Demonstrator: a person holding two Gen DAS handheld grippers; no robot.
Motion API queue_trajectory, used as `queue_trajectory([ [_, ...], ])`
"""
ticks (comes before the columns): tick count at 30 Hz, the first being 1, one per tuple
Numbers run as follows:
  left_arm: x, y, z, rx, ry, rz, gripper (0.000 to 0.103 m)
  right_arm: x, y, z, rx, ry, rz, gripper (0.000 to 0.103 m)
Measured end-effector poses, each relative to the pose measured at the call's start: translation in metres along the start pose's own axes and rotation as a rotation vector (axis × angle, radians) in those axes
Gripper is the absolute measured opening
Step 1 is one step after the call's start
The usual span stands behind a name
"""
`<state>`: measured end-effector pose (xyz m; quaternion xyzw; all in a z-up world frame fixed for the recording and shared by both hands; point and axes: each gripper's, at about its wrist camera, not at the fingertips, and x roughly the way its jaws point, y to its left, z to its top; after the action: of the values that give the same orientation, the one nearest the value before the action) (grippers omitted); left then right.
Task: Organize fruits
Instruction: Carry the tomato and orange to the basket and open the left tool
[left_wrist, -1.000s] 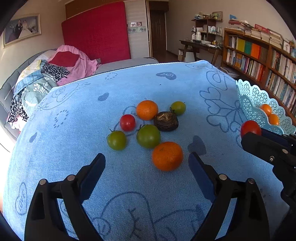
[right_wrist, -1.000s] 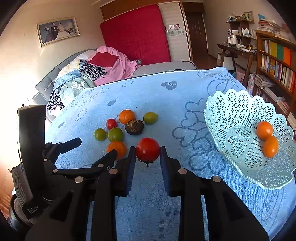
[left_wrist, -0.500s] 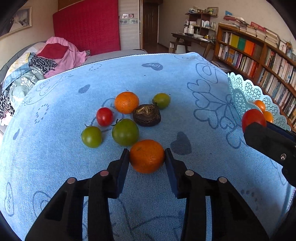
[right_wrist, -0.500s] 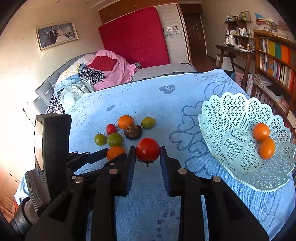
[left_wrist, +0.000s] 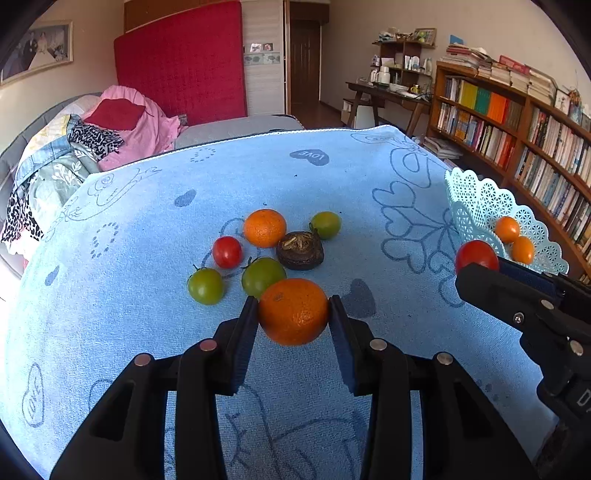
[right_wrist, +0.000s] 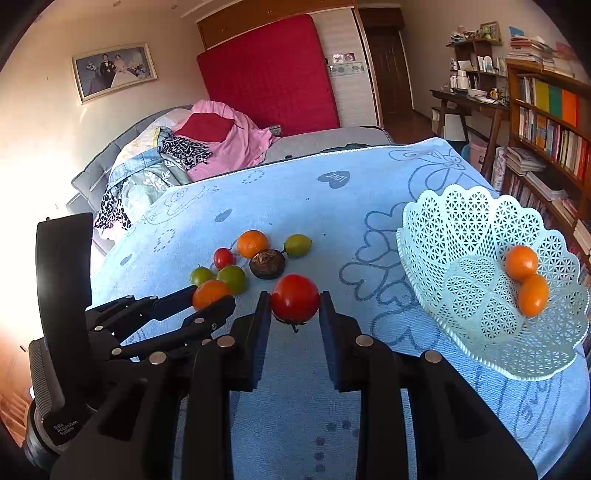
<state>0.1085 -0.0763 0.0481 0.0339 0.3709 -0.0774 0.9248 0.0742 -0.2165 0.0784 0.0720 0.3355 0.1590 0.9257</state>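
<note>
Left gripper (left_wrist: 293, 314) clamped on the orange (left_wrist: 293, 312), right gripper (right_wrist: 294, 306) on a squishy tomato (right_wrist: 294, 298), so gentle mid-sides squeeze toward the basket (right_wrist: 461, 229).

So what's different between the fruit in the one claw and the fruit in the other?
The left gripper pinches an orange; the right gripper pinches a red tomato. The orange has dull, dimpled skin, while the tomato is smooth and glossy. The tomato shows a small dark stem below; the orange shows none. The tomato hangs nearer the lace basket than the orange does. Both are round and clamped between the pads.
</note>
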Motion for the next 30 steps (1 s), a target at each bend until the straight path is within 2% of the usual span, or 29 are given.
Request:
queue_trajectory([
  [15, -0.039, -0.028, 0.029, 0.045, -0.116, -0.035, 0.039, -0.044, -0.025, 0.018, 0.066, -0.117, -0.052, 0.027],
  [22, -0.039, -0.058, 0.041, 0.085, -0.128, -0.086, 0.039, -0.065, -0.054, 0.028, 0.129, -0.171, -0.115, 0.027],
  [30, -0.024, -0.092, 0.055, 0.136, -0.111, -0.178, 0.04, -0.063, -0.101, 0.031, 0.234, -0.16, -0.19, 0.027],
])
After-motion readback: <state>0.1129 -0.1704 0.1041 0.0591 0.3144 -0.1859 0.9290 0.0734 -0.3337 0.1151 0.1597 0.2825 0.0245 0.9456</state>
